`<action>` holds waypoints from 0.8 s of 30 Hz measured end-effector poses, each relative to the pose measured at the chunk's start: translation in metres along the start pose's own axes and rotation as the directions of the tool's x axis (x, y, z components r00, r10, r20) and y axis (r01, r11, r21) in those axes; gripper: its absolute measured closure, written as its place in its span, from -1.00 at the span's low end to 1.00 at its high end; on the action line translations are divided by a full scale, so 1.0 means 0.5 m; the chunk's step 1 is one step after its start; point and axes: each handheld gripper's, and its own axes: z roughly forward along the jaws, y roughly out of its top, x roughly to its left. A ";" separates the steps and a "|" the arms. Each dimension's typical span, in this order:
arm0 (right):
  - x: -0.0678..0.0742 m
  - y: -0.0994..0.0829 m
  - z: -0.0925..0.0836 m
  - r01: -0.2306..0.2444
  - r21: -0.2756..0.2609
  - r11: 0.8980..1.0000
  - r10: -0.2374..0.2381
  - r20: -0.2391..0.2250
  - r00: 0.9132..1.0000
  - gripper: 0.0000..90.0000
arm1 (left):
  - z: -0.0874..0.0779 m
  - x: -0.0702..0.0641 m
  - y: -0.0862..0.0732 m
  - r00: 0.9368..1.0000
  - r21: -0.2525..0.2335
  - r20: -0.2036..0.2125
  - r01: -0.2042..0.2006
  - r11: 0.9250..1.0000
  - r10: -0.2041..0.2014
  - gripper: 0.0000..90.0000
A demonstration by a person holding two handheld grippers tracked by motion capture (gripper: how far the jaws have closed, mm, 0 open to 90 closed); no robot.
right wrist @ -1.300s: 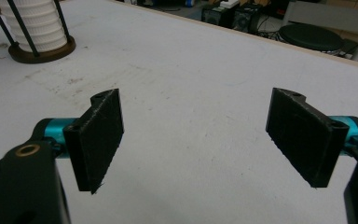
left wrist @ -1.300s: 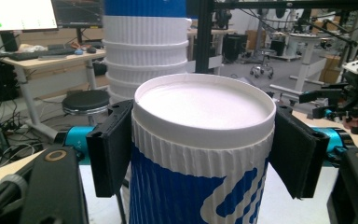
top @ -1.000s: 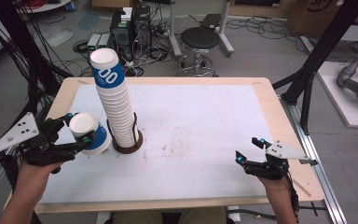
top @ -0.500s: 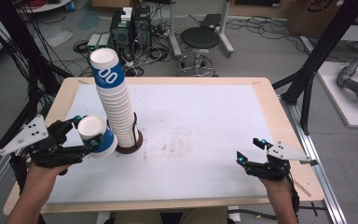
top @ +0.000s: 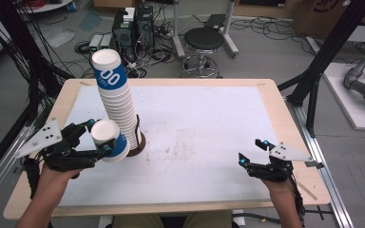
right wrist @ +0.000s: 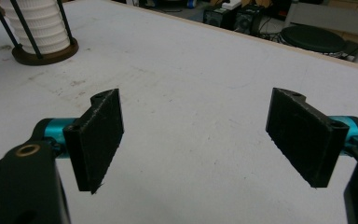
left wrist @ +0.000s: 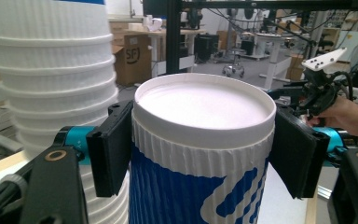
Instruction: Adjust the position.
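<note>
The cup (left wrist: 200, 154), an inverted blue-and-white ribbed paper cup, is gripped just below its upturned base between the pads of the left gripper (top: 96, 137) and is held off the table (top: 209, 142), right beside the foot of the tall stack (top: 119, 107) in its stand. It is judged to be very light and thin-walled, easily dented or ovalled by a hard squeeze, while the ribbing should keep it from slipping, so a gentle hold near the stiffer base end is best kept. The right gripper (top: 252, 152) is held open and empty over the table, well apart from the cup.
</note>
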 end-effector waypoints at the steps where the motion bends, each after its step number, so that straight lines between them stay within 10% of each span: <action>1: 0.001 0.000 0.000 0.000 0.003 1.000 0.000 -0.002 1.000 -0.57 | 0.006 -0.002 -0.001 1.000 -0.001 0.005 0.002 1.000 -0.002 -0.36; 12: 0.016 0.014 0.016 0.019 -0.015 1.000 -0.021 -0.098 0.995 -0.57 | 0.084 -0.019 -0.014 0.997 0.021 0.076 0.004 1.000 -0.006 -0.35; 24: 0.058 0.046 0.049 0.060 -0.041 0.997 -0.069 -0.263 0.962 -0.57 | 0.157 -0.040 -0.031 0.990 0.041 0.139 0.005 0.999 -0.010 -0.35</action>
